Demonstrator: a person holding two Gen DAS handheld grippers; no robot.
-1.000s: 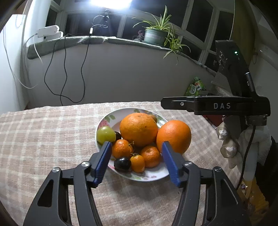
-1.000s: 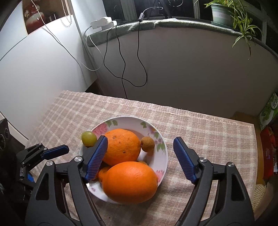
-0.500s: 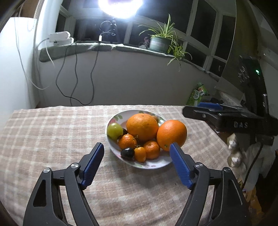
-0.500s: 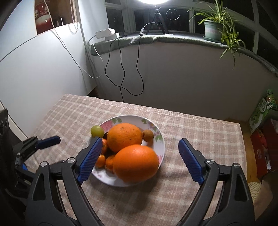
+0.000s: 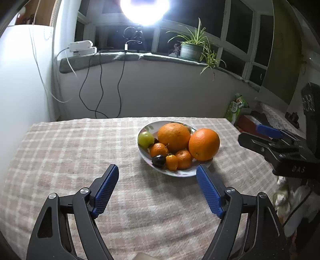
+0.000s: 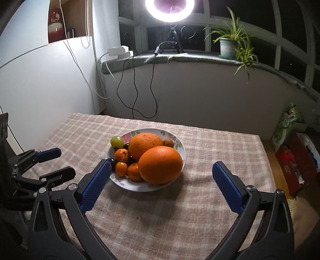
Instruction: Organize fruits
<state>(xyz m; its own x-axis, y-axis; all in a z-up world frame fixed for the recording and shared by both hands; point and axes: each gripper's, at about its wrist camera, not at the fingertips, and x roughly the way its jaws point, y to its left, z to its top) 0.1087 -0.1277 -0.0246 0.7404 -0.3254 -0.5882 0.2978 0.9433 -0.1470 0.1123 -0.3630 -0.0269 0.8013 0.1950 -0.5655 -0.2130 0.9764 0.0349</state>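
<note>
Hovering over bare cloth, both the left gripper and right gripper are spread and hold nothing; beyond them the plate of fruit sits mid-table, clear of the edges.

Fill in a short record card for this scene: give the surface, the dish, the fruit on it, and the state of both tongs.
Surface: table under a checked cloth
Dish: flowered plate, near the middle of the table
Big fruit: two oranges, nearer one and farther one
Small fruit: green grape, brown nut-like fruit, several small oranges, a dark plum
Left tongs: open, empty, short of the plate
Right tongs: open, empty, short of the plate
Windowsill: potted plant, ring light
</note>
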